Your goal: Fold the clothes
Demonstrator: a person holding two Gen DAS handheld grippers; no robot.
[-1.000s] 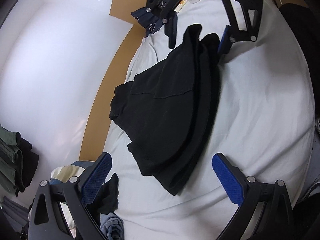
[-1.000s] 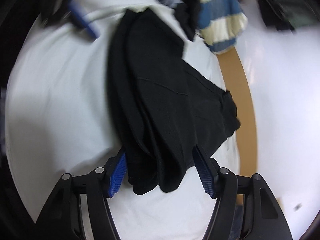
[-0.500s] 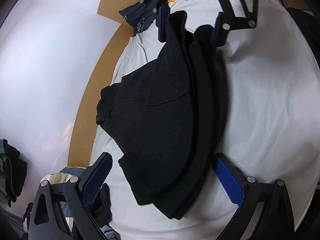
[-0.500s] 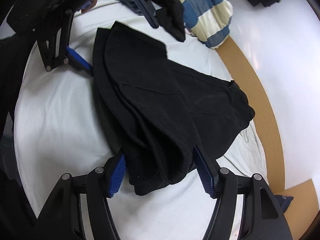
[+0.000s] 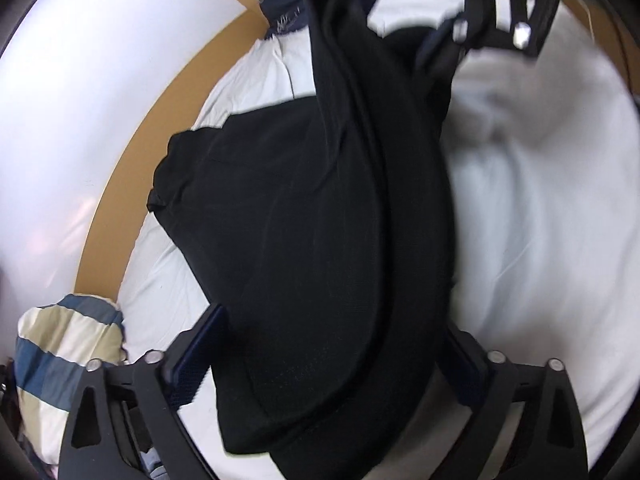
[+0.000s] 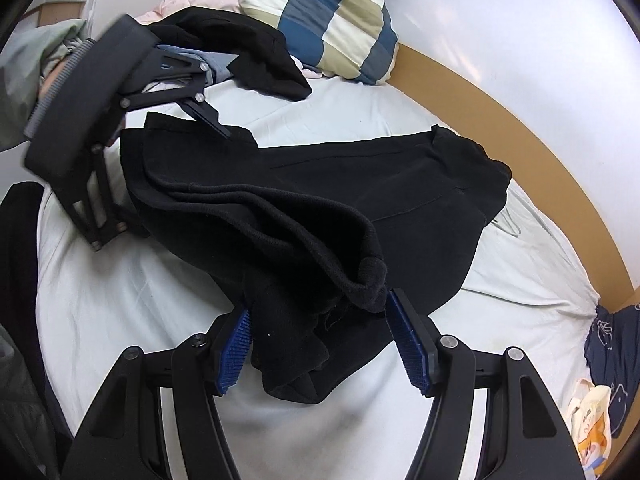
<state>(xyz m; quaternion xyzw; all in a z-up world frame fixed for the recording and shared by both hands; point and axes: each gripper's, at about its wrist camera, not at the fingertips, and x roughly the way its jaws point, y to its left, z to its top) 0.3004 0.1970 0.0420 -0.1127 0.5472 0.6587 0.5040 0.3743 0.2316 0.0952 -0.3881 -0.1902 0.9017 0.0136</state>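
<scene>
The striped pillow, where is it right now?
Right wrist view: the striped pillow sits top centre at the bed's far end, just behind a crumpled black garment.

Bare white bed sheet (image 6: 132,292) lies open on the near side of the black garment (image 6: 320,200). Beyond it, a striped pillow (image 6: 320,20) and a crumpled black garment (image 6: 248,52) crowd the head end; a brown bed frame (image 6: 520,112) borders the far edge, with navy clothing (image 6: 612,344) at the corner.

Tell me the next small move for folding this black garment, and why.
Probably close both tools. The left tool and the right tool each straddle an end of the black knit garment, jaws apart, so neither appears to grip it yet on the white bed sheet.
</scene>
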